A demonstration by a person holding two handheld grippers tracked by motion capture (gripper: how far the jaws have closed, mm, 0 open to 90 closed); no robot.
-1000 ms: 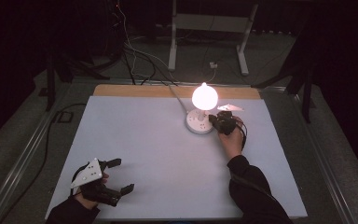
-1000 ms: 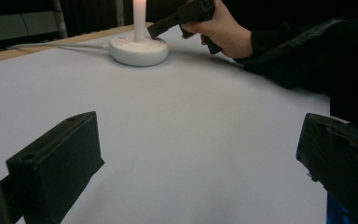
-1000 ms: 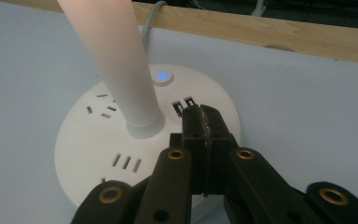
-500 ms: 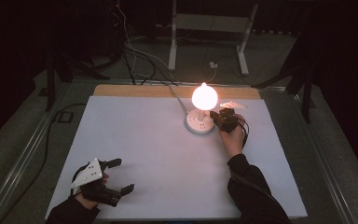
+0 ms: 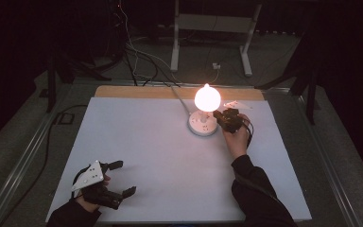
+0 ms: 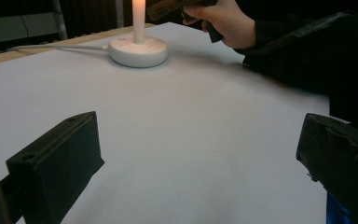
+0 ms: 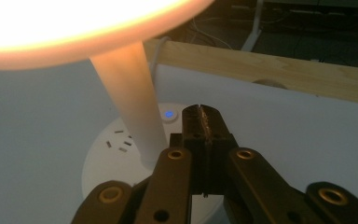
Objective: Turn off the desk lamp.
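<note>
On the white desk (image 5: 137,142), a lit lamp (image 5: 207,98) glows on its round white base; right tongs (image 7: 200,114) clenched beside it, left tongs (image 5: 122,178) released; dark room around.

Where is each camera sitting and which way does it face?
High view: above the person's side, looking forward and down on the table; both forearms enter from below.
Left gripper view: rides on the left gripper, low over the table, facing the lamp; its open fingers frame the person's other hand.
Right gripper view: on the right gripper, closed fingers beside the lamp's blue button.
All views share the lamp.
</note>
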